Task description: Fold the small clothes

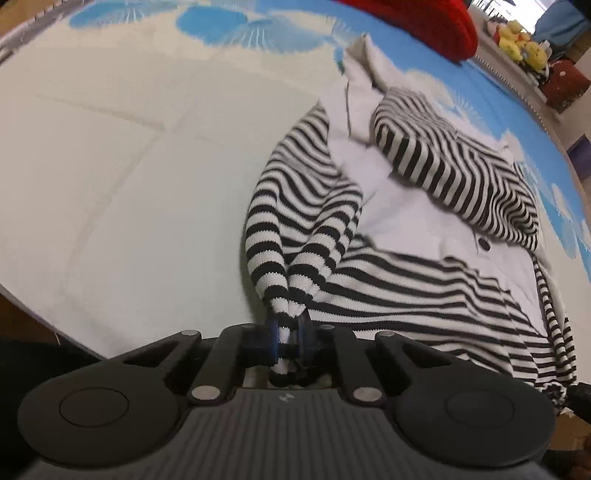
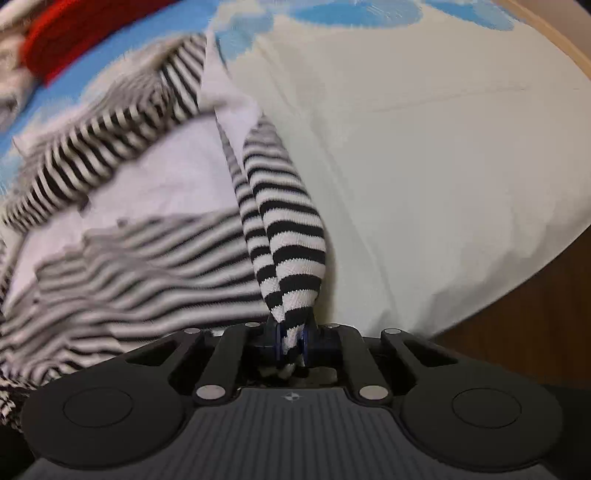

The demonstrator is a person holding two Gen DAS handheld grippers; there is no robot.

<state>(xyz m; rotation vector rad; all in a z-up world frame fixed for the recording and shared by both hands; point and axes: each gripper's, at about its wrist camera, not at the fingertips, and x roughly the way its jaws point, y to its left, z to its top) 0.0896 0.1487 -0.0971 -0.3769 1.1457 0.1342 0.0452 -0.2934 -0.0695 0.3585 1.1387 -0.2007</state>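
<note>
A bed (image 1: 110, 166) fills both views, spread with a pale cream cover (image 2: 424, 166) printed with blue shapes toward twelve o'clock. On it lies a black-and-white striped garment with white panels (image 1: 406, 221), rumpled and partly bunched; in the left wrist view it takes up the area from one to four o'clock, and in the right wrist view it spreads from eight to eleven o'clock, blurred there. A red knitted item (image 1: 424, 26) sits at the far edge of the bed near one o'clock in the left view. Yellow soft toys (image 1: 522, 40) rest beyond it at two o'clock. The left claw (image 1: 286, 338), at six o'clock, is closed on a gathered striped edge of the garment. The right claw (image 2: 291, 341), also at six o'clock, pinches another striped fold, drawn taut upward from its jaws.
</note>
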